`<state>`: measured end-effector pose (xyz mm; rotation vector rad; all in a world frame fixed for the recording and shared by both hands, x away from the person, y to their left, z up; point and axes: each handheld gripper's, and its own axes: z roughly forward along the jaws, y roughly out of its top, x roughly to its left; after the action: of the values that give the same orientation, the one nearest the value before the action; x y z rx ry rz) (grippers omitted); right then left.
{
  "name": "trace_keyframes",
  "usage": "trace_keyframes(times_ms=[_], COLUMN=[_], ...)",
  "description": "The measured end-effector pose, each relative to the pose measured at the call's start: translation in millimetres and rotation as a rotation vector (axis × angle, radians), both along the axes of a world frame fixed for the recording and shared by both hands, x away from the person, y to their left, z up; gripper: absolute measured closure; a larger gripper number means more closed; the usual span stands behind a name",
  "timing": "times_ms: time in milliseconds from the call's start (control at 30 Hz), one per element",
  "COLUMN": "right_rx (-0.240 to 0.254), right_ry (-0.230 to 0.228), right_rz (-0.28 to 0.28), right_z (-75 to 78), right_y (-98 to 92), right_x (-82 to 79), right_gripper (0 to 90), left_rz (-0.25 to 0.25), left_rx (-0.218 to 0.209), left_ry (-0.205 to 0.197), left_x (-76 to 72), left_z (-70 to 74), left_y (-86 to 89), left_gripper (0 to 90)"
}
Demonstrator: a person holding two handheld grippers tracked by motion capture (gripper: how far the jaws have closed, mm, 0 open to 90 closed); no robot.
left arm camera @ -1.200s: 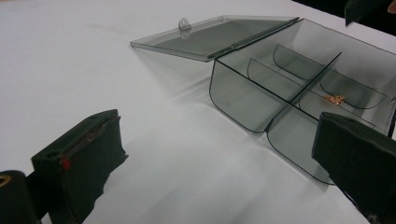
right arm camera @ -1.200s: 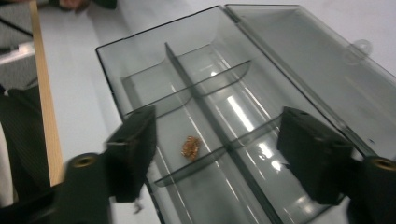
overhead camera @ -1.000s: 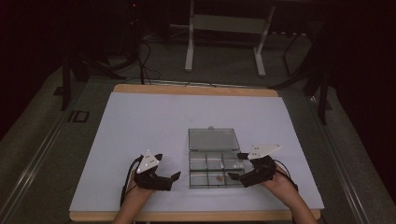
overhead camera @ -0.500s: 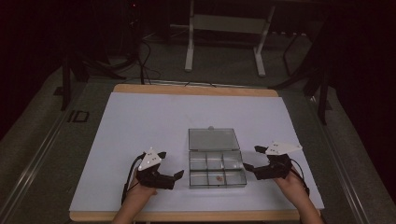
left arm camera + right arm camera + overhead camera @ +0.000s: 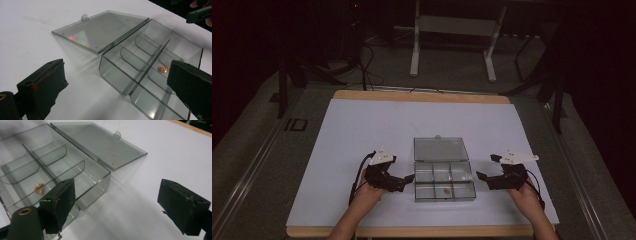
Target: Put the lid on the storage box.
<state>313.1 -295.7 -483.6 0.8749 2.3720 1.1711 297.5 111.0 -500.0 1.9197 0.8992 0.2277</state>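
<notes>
The clear grey plastic compartment box (image 5: pixel 444 181), lid flat open, sits between the left gripper (image 5: pixel 408 179) and the right gripper (image 5: pixel 482 176), both spread wide and empty. A small coppery piece (image 5: pixel 163 69), perhaps metal, lies inside.

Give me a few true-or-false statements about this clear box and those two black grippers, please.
1. The box has its lid open, lying flat on the table. True.
2. A small orange piece lies in the middle compartment of the near row. True.
3. The right gripper is shut on the piece. False: it is open, beside the box.
4. The left gripper is shut. False: it is open.
5. The box has four compartments. False: six.
</notes>
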Motion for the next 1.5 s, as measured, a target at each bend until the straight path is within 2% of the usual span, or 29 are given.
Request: trace_keyframes(times_ms=[167,367,500,733,933,1100,1233,1267,1300,1333,1367,1400,1500], right_rx=[0.012,0.013,0.005,0.021,0.055,0.072,0.076,0.098,0.098,0.135,0.137,0.137,0.154], right_ry=[-0.015,-0.027,-0.028,-0.025,-0.046,-0.054,-0.053,-0.046,-0.046,-0.037,-0.034,-0.034,-0.030], right_rz=[-0.014,-0.015,-0.018,-0.020,-0.033,-0.044,-0.059,-0.065,-0.065,-0.083,-0.102,-0.102,-0.118], right_z=[1.3,2.8,3.5,3.5,7.0,8.1,6.7,4.6,4.6,1.6,0.4,0.4,-2.7], right_y=[0.7,5.7,8.4,11.0,15.8,19.3,22.4,23.3,23.3,24.0,25.3,25.3,26.5], right_x=[3.6,8.1,9.5,14.4,25.7,33.2,40.2,43.2,43.2,46.2,47.7,47.7,50.7], right_gripper=[14.9,14.9,14.9,14.5,14.3,14.3,14.3,13.6,13.6,12.7,13.7,13.7,13.1], left_rz=[-0.008,-0.022,-0.019,-0.029,-0.017,0.001,0.015,0.022,0.031,0.049,0.072,0.072,0.102], left_rx=[0.027,0.023,0.017,0.017,0.034,0.042,0.026,0.025,0.039,0.055,0.051,0.051,0.053], left_ry=[-0.003,-0.019,-0.014,-0.011,-0.022,-0.022,-0.010,-0.002,0.002,0.005,0.029,0.029,0.076], left_x=[10.2,19.8,27.5,41.6,56.2,64.6,72.8,74.9,76.9,78.7,83.1,83.1,89.3], left_z=[2.5,7.7,9.1,13.6,19.6,18.6,17.2,16.6,15.8,15.1,12.8,12.8,8.6], left_y=[-11.2,-22.2,-25.7,-34.8,-41.4,-42.7,-43.3,-43.9,-44.9,-46.0,-45.9,-45.9,-44.9], left_gripper=[2.6,2.6,2.6,2.6,2.6,2.7,2.6,2.7,2.7,5.6,6.2,6.2,6.3])
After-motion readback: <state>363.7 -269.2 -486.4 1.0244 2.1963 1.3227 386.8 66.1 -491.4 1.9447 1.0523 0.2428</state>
